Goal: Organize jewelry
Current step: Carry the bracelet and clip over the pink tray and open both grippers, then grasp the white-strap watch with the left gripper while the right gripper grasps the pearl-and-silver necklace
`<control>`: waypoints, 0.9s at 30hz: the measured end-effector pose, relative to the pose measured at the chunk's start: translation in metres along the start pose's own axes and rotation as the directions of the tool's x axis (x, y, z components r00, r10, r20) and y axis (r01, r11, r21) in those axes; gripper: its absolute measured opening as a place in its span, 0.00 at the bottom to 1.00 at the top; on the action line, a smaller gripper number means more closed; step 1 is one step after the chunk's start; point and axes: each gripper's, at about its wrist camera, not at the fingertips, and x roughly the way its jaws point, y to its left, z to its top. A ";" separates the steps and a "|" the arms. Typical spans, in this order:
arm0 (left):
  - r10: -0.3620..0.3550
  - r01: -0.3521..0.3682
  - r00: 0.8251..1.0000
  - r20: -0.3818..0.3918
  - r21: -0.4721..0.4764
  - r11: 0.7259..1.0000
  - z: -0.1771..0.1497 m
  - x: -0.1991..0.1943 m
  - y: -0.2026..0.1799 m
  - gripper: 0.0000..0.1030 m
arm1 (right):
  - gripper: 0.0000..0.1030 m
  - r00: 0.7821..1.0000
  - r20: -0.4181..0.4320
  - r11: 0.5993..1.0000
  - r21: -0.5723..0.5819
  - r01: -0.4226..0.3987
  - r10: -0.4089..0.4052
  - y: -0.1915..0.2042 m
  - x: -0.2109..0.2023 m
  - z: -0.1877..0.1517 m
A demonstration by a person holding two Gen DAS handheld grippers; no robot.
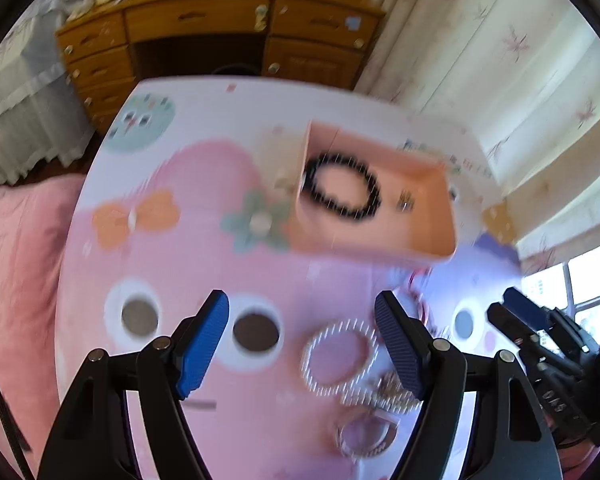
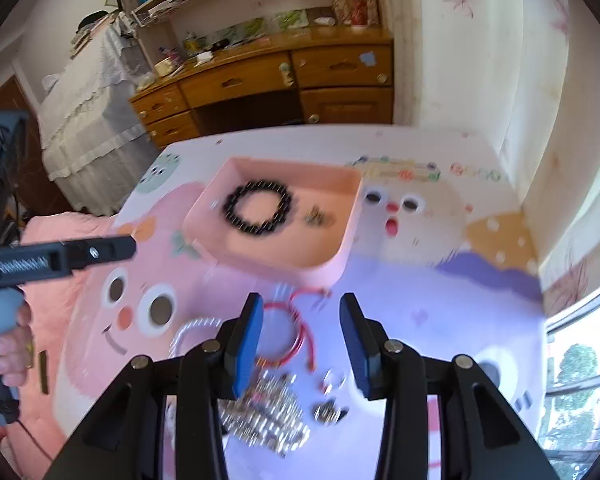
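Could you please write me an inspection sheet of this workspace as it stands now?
Surface: cartoon-print mat in pink and lilac covers the table.
Job's things: pink tray holds a black bead bracelet and a small metallic piece. Loose on the mat: white bead bracelet, red cord bracelet, silvery chain pile, a ring and a small dark piece.
Clutter: nothing seen apart from the jewelry.
Grippers: left gripper open above the white bead bracelet; right gripper open above the red cord bracelet; neither holds anything.
Cables: nothing seen.
Surroundings: wooden desk with drawers, crowded top; curtain; window; pink bedding.
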 end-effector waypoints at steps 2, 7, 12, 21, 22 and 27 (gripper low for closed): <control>0.018 -0.018 1.000 -0.024 -0.006 1.000 -0.017 0.001 0.001 0.73 | 0.39 1.000 -0.018 1.000 -0.016 -0.011 0.011 0.002 -0.004 -0.009; 0.023 -0.022 0.997 -0.074 0.009 1.000 -0.056 0.002 -0.006 0.74 | 0.39 0.997 -0.068 0.995 -0.098 -0.034 0.027 0.011 -0.014 -0.032; -0.015 0.023 0.996 -0.086 0.092 0.996 -0.088 0.003 -0.022 0.86 | 0.39 0.993 -0.111 0.970 -0.233 -0.074 0.049 0.021 -0.017 -0.053; -0.047 0.061 0.995 -0.091 0.150 0.987 -0.114 0.022 -0.047 0.86 | 0.39 0.989 -0.125 0.836 -0.532 -0.136 0.082 0.036 -0.004 -0.093; -0.046 0.059 0.995 -0.090 0.148 0.987 -0.116 0.025 -0.049 0.86 | 0.39 0.989 -0.121 0.825 -0.549 -0.134 0.080 0.036 -0.001 -0.096; -0.009 0.022 0.997 -0.081 0.162 0.987 -0.121 0.037 -0.057 0.86 | 0.39 0.990 -0.126 0.815 -0.566 -0.121 0.059 0.031 0.018 -0.100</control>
